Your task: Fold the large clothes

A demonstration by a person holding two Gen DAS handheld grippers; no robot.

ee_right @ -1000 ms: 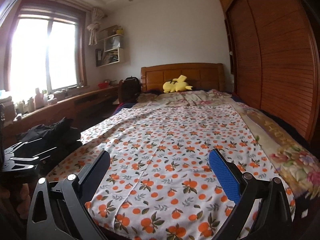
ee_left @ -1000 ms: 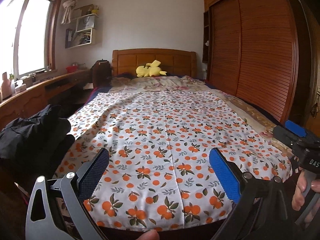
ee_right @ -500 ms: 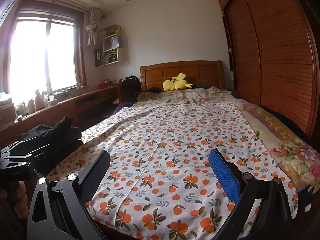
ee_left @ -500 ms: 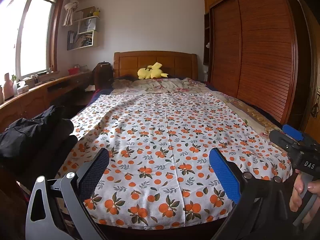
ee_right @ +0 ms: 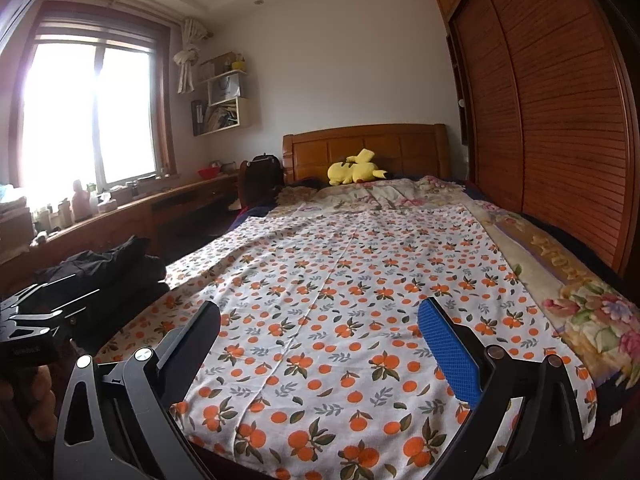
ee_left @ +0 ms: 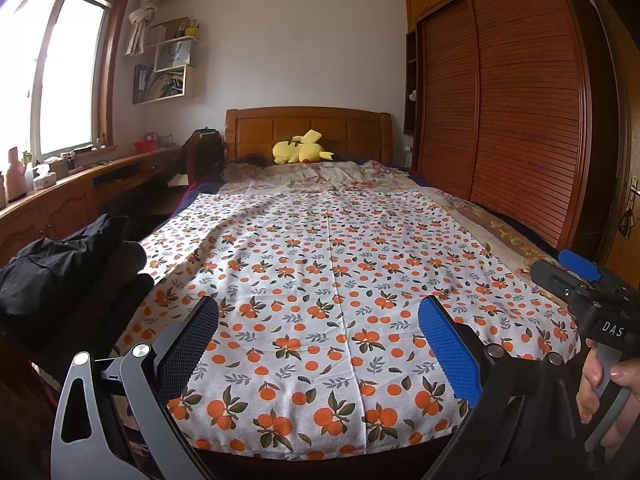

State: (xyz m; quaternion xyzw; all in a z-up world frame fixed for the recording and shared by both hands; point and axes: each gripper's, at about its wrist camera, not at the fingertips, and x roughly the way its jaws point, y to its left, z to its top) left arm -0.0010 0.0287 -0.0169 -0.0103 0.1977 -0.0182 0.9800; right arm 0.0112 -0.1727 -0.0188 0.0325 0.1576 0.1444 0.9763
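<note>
White cloth with orange-fruit and green-leaf print (ee_left: 332,280) lies spread flat over the bed (ee_left: 516,236), covering most of it from the foot edge up toward the pillows. Centre seam or crease runs lengthwise down the middle. Mostly smooth, slight ripples at the near left side and by the far end. Near edge drapes just over the foot of the bed; right edge stops short, leaving a strip of floral bedding (ee_right: 580,300) bare along the wardrobe side.

Left tongs (ee_left: 320,356) hover above the near end of the cloth, jaws spread wide, nothing between them, not touching the fabric. Right tongs (ee_right: 320,356) same: wide apart, empty, above the near end of the cloth. In the left view the right tongs (ee_left: 576,280) show at the right edge, off the bed's right corner, held by a hand (ee_left: 600,384). In the right view the left tongs' body (ee_right: 36,320) shows at the far left, near the dark pile.

Black clothes pile (ee_left: 64,276) sits left of the bed, touching the cloth's left edge. Yellow plush toy (ee_left: 300,152) lies at the headboard (ee_left: 308,128). Wooden louvered wardrobe (ee_left: 512,120) along the right. Window (ee_right: 88,116) and long wooden worktop (ee_right: 168,200) with bottles and small items on the left.
</note>
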